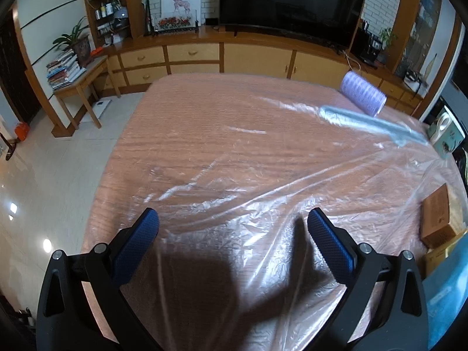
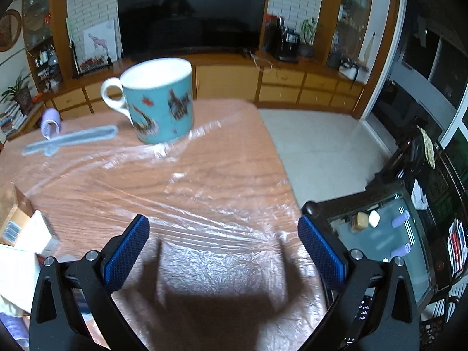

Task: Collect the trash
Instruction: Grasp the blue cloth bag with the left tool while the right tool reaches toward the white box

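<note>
A sheet of clear plastic film (image 1: 239, 193) lies crinkled over the wooden table (image 1: 204, 111), and shows again as plastic film (image 2: 204, 204) in the right wrist view. My left gripper (image 1: 232, 222) is open just above the film near the table's near edge, nothing between its blue pads. My right gripper (image 2: 223, 228) is open too, over the film by the table's right edge (image 2: 280, 158). A purple roll (image 1: 362, 92) and a flat grey-blue strip (image 1: 371, 122) lie at the far right of the left view; the same purple roll (image 2: 51, 122) and strip (image 2: 70, 140) sit far left in the right view.
A teal mug (image 2: 161, 102) with a white handle stands on the film at the far side. A brown cardboard box (image 1: 437, 216) sits at the right edge; cardboard and white boxes (image 2: 26, 228) crowd the left. A dark side table (image 2: 389, 234) stands right of the table.
</note>
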Motion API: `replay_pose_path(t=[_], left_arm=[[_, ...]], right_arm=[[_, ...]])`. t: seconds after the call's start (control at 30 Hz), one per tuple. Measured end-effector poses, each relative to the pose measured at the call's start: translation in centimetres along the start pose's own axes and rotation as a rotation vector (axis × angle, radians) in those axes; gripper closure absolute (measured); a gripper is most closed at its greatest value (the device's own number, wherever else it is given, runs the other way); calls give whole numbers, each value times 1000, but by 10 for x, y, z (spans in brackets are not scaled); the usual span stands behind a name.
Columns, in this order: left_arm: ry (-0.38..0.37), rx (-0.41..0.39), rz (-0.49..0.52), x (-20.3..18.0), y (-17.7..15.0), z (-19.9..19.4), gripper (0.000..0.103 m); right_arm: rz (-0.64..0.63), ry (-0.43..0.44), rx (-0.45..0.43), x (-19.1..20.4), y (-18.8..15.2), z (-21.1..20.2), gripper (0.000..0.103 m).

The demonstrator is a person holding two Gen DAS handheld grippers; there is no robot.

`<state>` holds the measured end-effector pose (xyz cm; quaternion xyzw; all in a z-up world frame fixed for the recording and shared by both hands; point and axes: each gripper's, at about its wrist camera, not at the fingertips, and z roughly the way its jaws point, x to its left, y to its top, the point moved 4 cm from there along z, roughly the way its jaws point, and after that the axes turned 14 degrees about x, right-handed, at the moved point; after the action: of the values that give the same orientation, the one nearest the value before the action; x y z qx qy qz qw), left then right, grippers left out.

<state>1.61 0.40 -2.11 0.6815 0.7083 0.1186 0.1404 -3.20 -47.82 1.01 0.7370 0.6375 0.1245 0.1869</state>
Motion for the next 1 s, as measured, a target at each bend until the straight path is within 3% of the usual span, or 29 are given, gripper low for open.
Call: replay_pose_path(t=[0.13, 0.33, 0.47, 0.6, 0.7, 0.87, 1.0], left_arm=[[1, -43, -12, 0, 1, -19, 2], [-96, -139, 20, -18, -7, -75, 2], [-178, -158, 84, -45, -22, -103, 2], [-276, -107, 122, -70, -42, -109, 2], [-358, -46, 138, -95, -60, -101, 2], [-410, 23, 140, -118, -78, -82, 2], [-418, 67, 138, -125, -86, -64, 2]], right_arm=[[4, 11, -49, 0, 2, -27, 4], [-45, 84, -115, 29, -1, -76, 4], [-103, 151, -136, 55, -12, -100, 4], [-149, 211, -117, 81, -26, -108, 4], [-189, 201, -110, 99, -31, -102, 4], [-180, 285, -31, 116, -38, -81, 4], [-205, 240, -3, 127, -51, -68, 4]])
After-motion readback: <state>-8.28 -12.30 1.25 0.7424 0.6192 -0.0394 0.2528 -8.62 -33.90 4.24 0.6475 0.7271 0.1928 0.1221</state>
